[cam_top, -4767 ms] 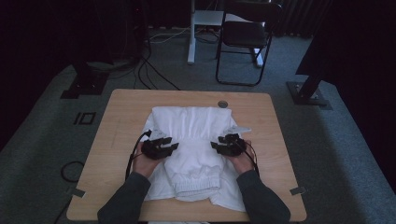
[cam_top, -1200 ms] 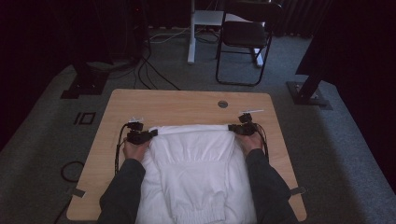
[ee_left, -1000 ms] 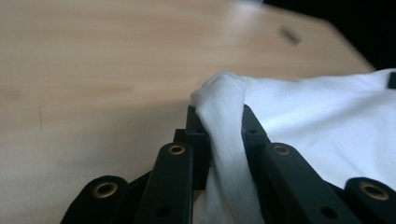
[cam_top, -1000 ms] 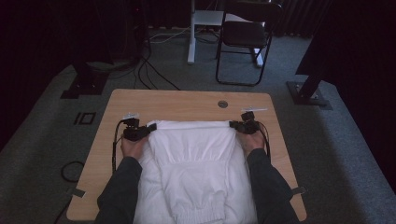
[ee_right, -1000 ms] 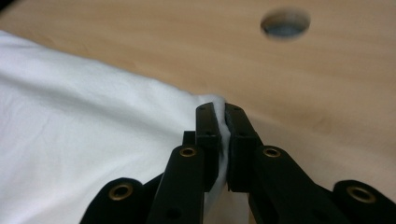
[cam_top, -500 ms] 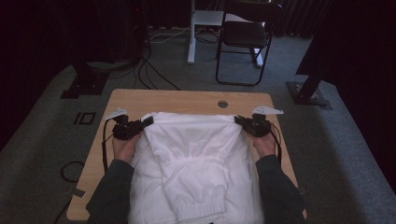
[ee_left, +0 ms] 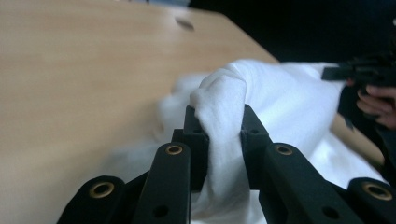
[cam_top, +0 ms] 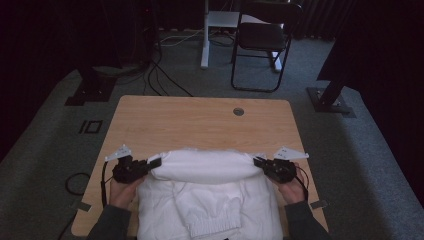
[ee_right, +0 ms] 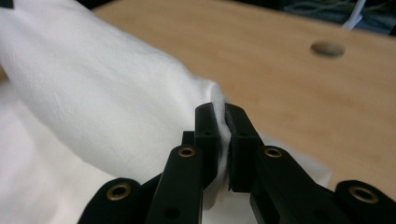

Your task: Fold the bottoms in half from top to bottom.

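No readable text, label, brand, number or sign anywhere: none on white knitted garment [cam_top: 207, 195], light wooden table [cam_top: 200, 120], or black two-jaw grippers.

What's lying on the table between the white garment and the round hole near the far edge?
Nothing: in the high view, the light wooden table is bare between the folded white fabric garment and the small round grommet hole.
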`<state>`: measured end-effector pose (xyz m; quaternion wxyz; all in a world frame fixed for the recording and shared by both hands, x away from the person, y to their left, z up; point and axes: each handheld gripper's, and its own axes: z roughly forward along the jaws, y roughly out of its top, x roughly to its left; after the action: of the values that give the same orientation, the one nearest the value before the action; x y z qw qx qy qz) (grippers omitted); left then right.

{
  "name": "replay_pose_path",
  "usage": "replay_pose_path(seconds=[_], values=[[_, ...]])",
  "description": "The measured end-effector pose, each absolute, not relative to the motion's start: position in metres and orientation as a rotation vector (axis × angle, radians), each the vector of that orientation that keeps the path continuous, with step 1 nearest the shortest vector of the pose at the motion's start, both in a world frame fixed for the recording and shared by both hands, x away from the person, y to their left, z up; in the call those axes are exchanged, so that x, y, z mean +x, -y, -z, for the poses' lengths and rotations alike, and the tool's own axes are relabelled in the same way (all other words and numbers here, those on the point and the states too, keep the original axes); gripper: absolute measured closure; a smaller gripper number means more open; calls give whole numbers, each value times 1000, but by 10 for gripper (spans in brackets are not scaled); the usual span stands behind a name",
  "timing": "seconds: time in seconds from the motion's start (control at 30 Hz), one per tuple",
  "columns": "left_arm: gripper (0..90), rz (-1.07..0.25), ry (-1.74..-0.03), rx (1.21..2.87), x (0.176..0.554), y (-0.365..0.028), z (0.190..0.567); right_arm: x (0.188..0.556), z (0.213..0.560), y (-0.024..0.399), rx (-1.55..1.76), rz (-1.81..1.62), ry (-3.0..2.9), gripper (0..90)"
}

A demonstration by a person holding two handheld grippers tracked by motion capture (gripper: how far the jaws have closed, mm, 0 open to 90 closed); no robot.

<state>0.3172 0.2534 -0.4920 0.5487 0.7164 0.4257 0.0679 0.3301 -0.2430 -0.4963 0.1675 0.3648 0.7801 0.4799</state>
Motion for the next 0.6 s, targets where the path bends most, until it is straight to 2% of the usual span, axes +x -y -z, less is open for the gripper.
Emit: replay_pose_path(seconds=[0.23, 0.27, 0.4, 0.6], values=[[781, -101, -1064, 1812, 287, -248, 528, 309, 522, 243, 1081, -1307, -2298, 842], [780, -127, -1079, 1887, 282, -241, 538, 305, 532, 241, 1094, -1278, -2328, 842], [780, -177, -1117, 1982, 285, -227, 549, 306, 547, 235, 1114, -1186, -2402, 840], [782, -300, -1105, 2053, 291, -214, 549, 312, 554, 222, 1096, -1076, -2442, 840]])
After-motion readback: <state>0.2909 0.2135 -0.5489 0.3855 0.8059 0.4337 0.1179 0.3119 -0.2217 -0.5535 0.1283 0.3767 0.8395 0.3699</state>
